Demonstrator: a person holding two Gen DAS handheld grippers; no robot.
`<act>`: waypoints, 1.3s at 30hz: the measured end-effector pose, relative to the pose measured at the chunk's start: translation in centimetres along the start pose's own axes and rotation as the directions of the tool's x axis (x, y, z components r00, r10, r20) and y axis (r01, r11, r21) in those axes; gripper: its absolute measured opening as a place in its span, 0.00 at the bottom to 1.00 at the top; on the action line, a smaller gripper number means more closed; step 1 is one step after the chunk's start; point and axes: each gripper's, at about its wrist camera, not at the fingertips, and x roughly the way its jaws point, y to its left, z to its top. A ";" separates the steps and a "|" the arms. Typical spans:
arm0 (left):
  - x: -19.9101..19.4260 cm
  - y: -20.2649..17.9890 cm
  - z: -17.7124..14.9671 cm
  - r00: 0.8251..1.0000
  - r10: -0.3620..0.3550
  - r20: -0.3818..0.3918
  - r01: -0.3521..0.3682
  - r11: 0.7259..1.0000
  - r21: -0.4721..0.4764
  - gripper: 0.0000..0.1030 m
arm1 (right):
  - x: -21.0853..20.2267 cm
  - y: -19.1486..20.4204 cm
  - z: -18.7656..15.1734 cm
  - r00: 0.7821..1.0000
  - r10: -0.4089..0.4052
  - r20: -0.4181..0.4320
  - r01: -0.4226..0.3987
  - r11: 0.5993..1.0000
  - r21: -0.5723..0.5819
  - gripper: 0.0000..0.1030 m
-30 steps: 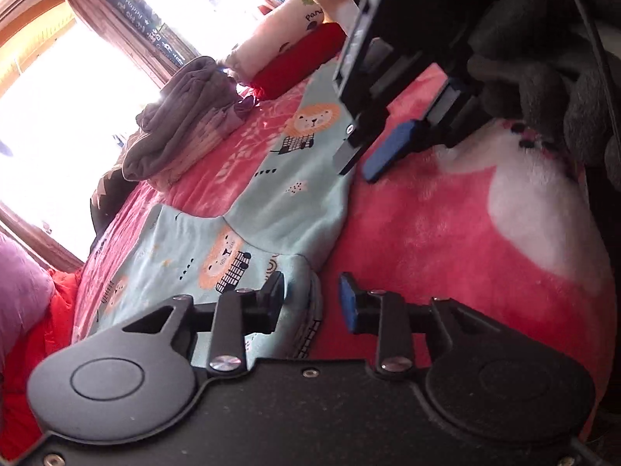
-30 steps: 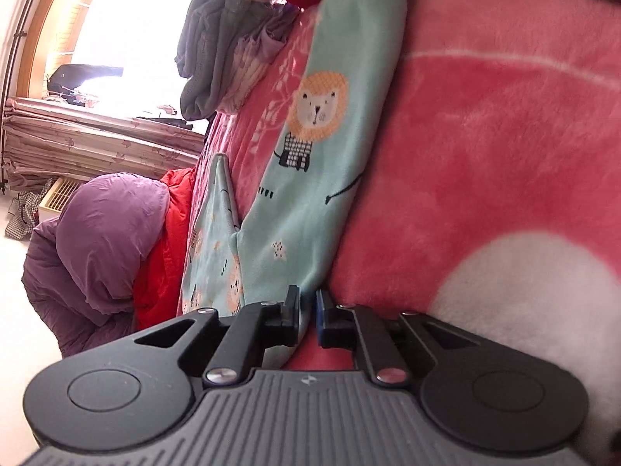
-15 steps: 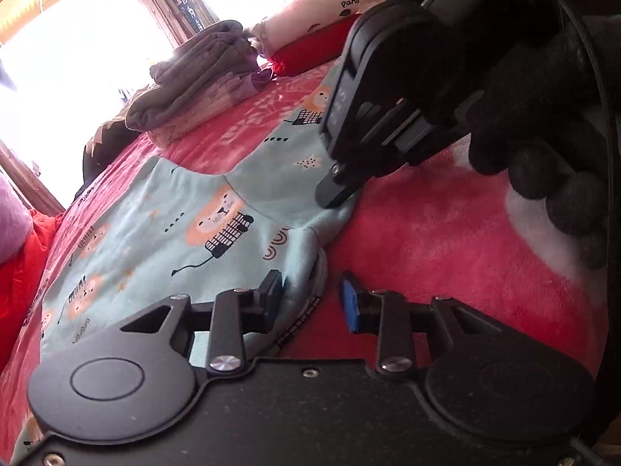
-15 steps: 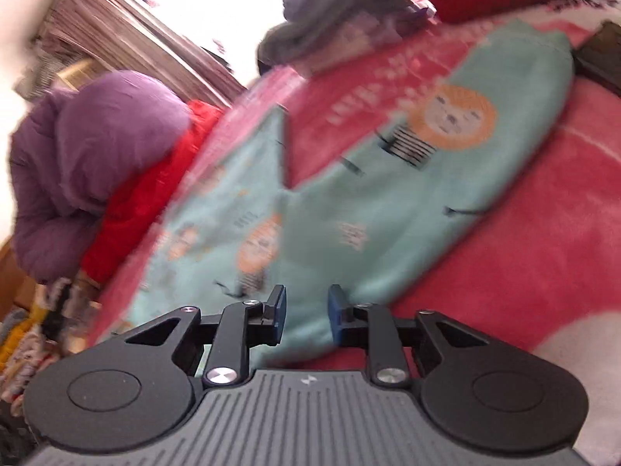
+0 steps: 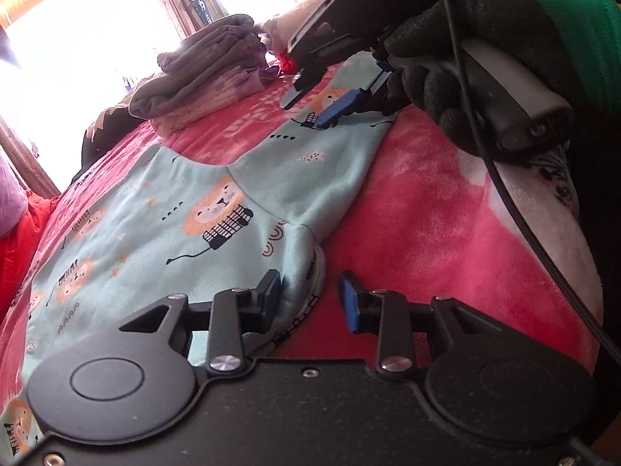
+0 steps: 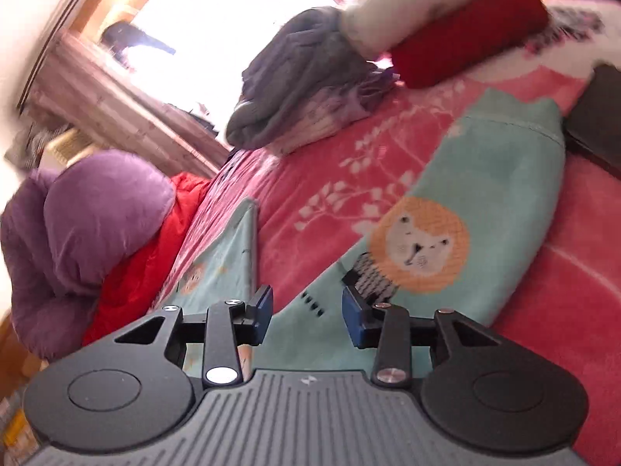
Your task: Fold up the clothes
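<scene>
The shirt (image 5: 186, 229), pale teal with lion prints, lies spread flat on the pink blanket (image 5: 434, 225), and everything else is placed from it. Nearest, at the shirt's collar edge, the left gripper (image 5: 309, 295) sits low with its jaws apart and nothing between them; its left finger rests over the fabric, its right finger over bare blanket just beside the shirt. Farther along, above the sleeve (image 6: 485, 202), the right gripper (image 6: 306, 306) hovers with its jaws also spread wide, grasping nothing; in the left wrist view it hangs just above the sleeve's lion print, held by a hand (image 5: 458, 77) in a black glove with a green cuff. Whether its fingers touch the cloth cannot be told. Beyond the shirt's far side, a pile of grey clothes (image 6: 306, 85) rests on the blanket, with a red pillow (image 6: 469, 35) and a white pillow (image 6: 411, 4) behind it. Off the shirt's hem side lie a purple jacket (image 6: 85, 217) and a red garment (image 6: 151, 240). Past all of it, a bright window (image 5: 77, 39).
</scene>
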 end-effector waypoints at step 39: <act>-8.1 1.0 1.2 0.998 0.007 0.057 -0.008 1.000 0.027 0.43 | -8.7 -11.0 2.1 0.941 -0.180 0.286 0.042 0.902 0.429 0.37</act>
